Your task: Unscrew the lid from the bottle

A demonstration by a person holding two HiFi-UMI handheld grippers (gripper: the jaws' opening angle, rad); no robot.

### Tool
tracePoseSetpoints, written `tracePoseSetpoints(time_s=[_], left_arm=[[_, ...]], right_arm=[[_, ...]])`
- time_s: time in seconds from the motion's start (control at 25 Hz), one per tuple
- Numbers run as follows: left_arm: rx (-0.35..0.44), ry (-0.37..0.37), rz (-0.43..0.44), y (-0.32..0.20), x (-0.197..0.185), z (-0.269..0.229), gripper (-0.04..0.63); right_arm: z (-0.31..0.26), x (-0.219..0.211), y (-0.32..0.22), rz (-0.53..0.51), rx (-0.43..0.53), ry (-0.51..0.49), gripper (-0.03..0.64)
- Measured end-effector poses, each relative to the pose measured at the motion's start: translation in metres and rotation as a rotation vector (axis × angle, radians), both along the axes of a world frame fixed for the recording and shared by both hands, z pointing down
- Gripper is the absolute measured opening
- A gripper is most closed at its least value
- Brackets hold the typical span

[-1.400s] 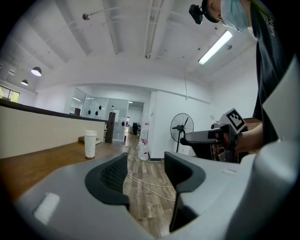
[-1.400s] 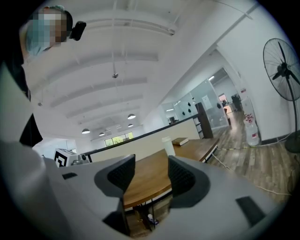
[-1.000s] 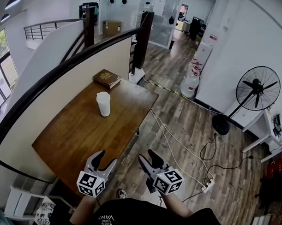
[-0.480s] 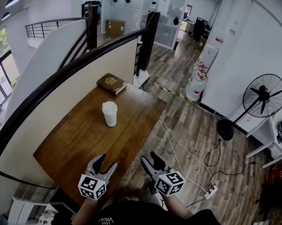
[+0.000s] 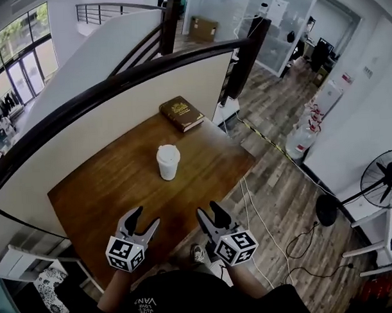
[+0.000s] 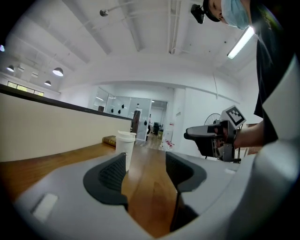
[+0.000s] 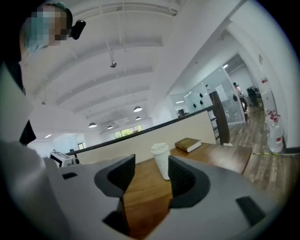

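Observation:
A white bottle [image 5: 168, 161] with a white lid stands upright near the middle of the wooden table [image 5: 107, 194]. It also shows in the left gripper view, bottle [image 6: 125, 145], and in the right gripper view, bottle [image 7: 161, 159], well ahead of both pairs of jaws. My left gripper [image 5: 145, 220] hovers over the table's near edge. It is open, its jaws have just been opening, and nothing is between them. My right gripper [image 5: 209, 211] hangs beside it at the table's near corner, open and empty. Both point towards the bottle from a distance.
A brown book [image 5: 181, 113] lies at the table's far corner. A cream partition with a dark rail [image 5: 86, 124] runs along the table's left side. To the right are wooden floor, cables [image 5: 262, 221], water jugs [image 5: 303, 139] and a standing fan [image 5: 381, 178].
The table and bottle sit closer and more central in the head view. Both grippers have moved forward to the table's near edge. The left jaws stand slightly wider.

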State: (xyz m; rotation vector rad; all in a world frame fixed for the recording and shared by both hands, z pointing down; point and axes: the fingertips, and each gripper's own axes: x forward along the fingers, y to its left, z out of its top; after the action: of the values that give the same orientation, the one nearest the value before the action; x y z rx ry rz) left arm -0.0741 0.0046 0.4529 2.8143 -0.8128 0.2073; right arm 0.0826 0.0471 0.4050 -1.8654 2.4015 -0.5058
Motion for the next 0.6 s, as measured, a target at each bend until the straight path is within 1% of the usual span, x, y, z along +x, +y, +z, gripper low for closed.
tracePoseSetpoints(time_s=[0.24, 0.44, 0.6], left_arm=[[-0.012, -0.02, -0.152, -0.031, 0.023, 0.009, 0.273], [-0.023, -0.051, -0.248, -0.045, 0.04, 0.015, 0.292], [-0.005, -0.08, -0.313, -0.056, 0.051, 0.013, 0.307]], right_arm=[[0.001, 0.027, -0.048, -0.155, -0.005, 0.037, 0.186], [0.007, 0.039, -0.078, -0.286, -0.01, 0.058, 0.192], [0.009, 0.038, -0.1, -0.388, 0.0, 0.062, 0.202]])
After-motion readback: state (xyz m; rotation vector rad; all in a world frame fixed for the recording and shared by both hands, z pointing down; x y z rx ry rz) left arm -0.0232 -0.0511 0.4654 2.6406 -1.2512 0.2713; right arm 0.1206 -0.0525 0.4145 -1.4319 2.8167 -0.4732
